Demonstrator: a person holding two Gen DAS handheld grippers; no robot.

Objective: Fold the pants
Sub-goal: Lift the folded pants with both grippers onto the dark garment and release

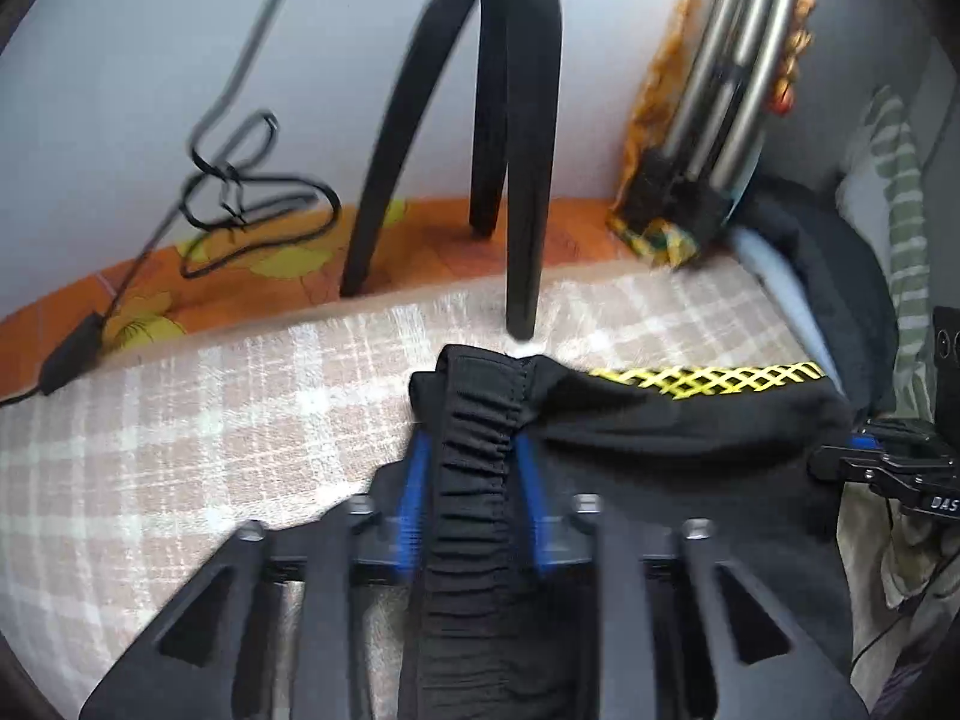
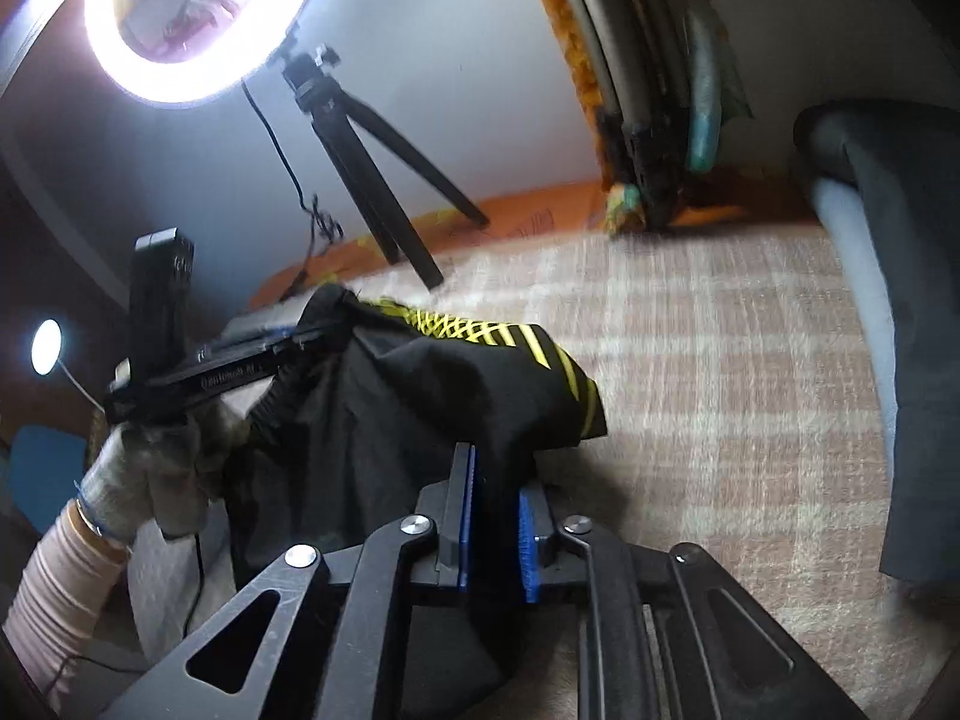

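Both grippers have the pants [image 1: 690,414] pinched and lifted above the bed [image 1: 180,420]. The left gripper [image 1: 471,480] is closed on the gathered elastic waistband [image 1: 474,450], which runs straight back between its 2 blue pads. The right gripper [image 2: 495,510] is closed on a fold of the black cloth further along the same top edge; in the left view it shows at the far right [image 1: 888,462], with the cloth sagging slightly between the 2.

So the long held edge runs side to side between the grippers, yellow lattice stripe [image 2: 474,324] on top, and the rest of the garment hangs down toward the person, below the cameras. How much length hangs there cannot be seen.

The next move probably turns on laying this edge forward onto the plaid cover. Open room lies ahead and to the right of the right gripper. Straight ahead of the left gripper, a tripod [image 1: 510,150] foot stands on the bed near the waistband, so that side has less room. A dark bundle [image 2: 888,300] borders the bed on the right, and a cable [image 1: 252,192] lies far left, well apart from the pants.
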